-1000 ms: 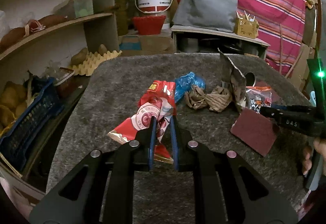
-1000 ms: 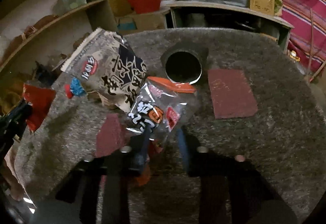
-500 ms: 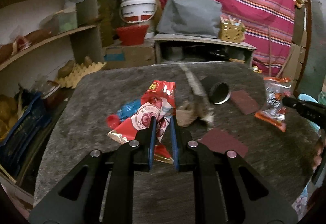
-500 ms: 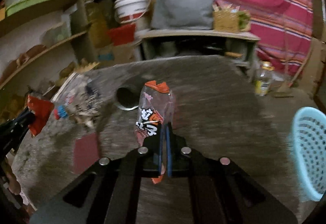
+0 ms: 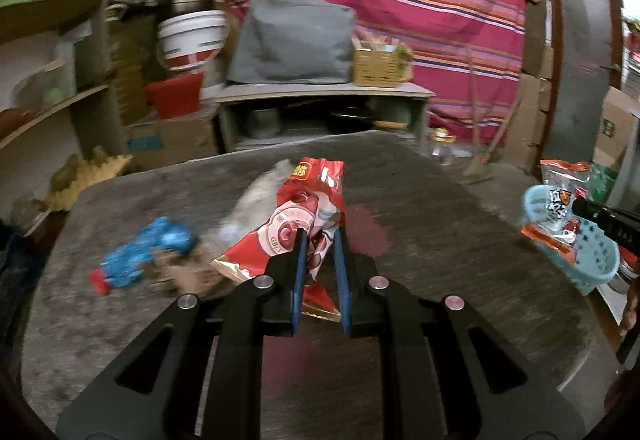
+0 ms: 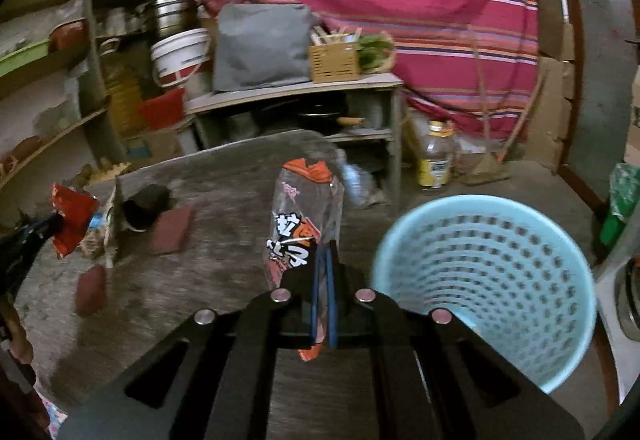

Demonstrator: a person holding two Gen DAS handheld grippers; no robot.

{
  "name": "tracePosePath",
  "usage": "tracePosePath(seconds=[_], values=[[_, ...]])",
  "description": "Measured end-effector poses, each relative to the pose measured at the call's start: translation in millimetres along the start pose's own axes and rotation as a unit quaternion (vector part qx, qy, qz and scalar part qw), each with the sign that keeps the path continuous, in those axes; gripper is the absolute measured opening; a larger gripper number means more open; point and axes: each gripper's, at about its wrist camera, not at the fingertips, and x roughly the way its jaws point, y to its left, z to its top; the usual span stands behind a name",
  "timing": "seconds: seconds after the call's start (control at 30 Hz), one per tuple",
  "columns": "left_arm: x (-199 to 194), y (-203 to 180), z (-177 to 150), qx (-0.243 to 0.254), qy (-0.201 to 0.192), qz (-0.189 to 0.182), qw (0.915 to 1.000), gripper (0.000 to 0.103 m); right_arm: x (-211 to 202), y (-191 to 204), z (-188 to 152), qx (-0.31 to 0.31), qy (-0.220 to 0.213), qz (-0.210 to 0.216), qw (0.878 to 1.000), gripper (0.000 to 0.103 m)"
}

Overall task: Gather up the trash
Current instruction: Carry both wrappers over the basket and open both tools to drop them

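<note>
We are carrying two wrappers toward the bin, one in each tool. The left gripper is clenching a red packet at the centre of its frame, the packet hanging above the table. The right gripper is pinching a clear wrapper with an orange top, its jaws nearly touching around the film, and the blue basket is sitting at the lower right of that frame, just beside the gripper. In the left view the same wrapper is showing at the right edge in front of the basket.

We judge the collecting as partly under way: two pieces are lifted, neither is dropped in yet, and the part of the basket's inside that shows is looking empty. Still lying on the table in the left of the left view are a blue wrapper, brown crumpled paper just beside it, and a blurred grey packet. In the right view a dark cup is lying tipped at the left.
</note>
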Motion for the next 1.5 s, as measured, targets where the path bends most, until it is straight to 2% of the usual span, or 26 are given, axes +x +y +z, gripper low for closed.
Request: tracePosePath(seconds=[0.17, 0.43, 0.63, 0.87, 1.17, 1.23, 1.3, 1.4, 1.5], values=[[11.8, -59.8, 2.8, 0.033, -0.002, -0.032, 0.9989, 0.013, -6.8, -53.0, -1.3, 0.032, -0.005, -0.020, 0.999, 0.004], [31.4, -134.4, 11.8, 0.053, 0.004, -0.083, 0.9951, 0.013, -17.9, -107.6, 3.8, 0.045, -0.017, -0.060, 0.997, 0.004], [37.4, -191.8, 24.7, 0.065, -0.006, -0.135, 0.9887, 0.013, -19.6, -130.7, 3.8, 0.049, -0.012, -0.082, 0.995, 0.004], [42.8, -244.9, 31.9, 0.073, -0.023, -0.169, 0.9827, 0.013, -23.8, -152.6, 7.5, 0.054, -0.008, -0.102, 0.993, 0.004], [64.3, -283.5, 31.1, 0.074, 0.002, -0.205, 0.9759, 0.014, -27.3, -166.0, 9.7, 0.059, -0.003, -0.112, 0.992, 0.004], [68.7, -288.6, 30.6, 0.080, 0.013, -0.210, 0.9744, 0.026, -26.5, -167.3, 9.8, 0.059, -0.001, -0.114, 0.992, 0.004], [67.2, -288.4, 31.0, 0.080, 0.008, -0.200, 0.9765, 0.055, -24.5, -168.2, 8.7, 0.061, 0.002, -0.115, 0.992, 0.004], [61.8, -280.7, 30.9, 0.080, -0.003, -0.185, 0.9795, 0.075, -20.9, -167.6, 6.2, 0.064, 0.005, -0.112, 0.992, 0.004], [55.3, -261.9, 29.9, 0.072, -0.006, -0.168, 0.9831, 0.084, -13.8, -164.5, 3.9, 0.069, 0.008, -0.109, 0.992, 0.004]])
